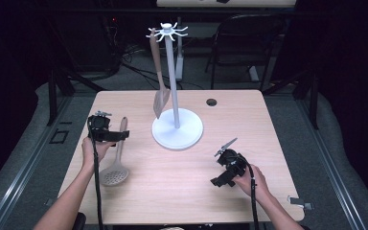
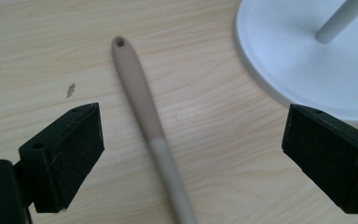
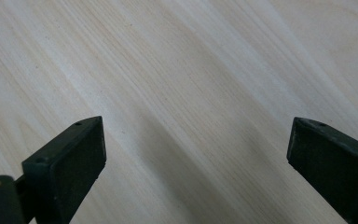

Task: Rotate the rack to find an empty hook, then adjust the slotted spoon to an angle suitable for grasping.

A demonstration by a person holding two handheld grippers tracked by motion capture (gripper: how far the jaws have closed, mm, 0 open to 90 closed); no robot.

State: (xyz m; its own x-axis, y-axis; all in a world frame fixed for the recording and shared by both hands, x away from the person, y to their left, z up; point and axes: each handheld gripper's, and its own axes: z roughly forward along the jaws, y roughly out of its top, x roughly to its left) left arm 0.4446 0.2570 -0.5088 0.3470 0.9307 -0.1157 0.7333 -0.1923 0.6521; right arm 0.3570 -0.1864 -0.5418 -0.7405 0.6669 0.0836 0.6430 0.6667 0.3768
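Both pairs of jaws are gaping wide: you are hovering your left gripper (image 2: 191,154) astride the skimmer's handle (image 2: 144,112) lying on the counter (image 2: 37,46), your right gripper (image 3: 196,168) gripping nothing.

A light wooden table (image 1: 182,187) carries a white stand (image 1: 177,128) near its middle, whose round base rests flat on the top. Left of the stand a slotted spoon (image 1: 116,165) lies flat, its handle toward the far edge. Behind the stand to the right is a small dark hole (image 1: 212,102).
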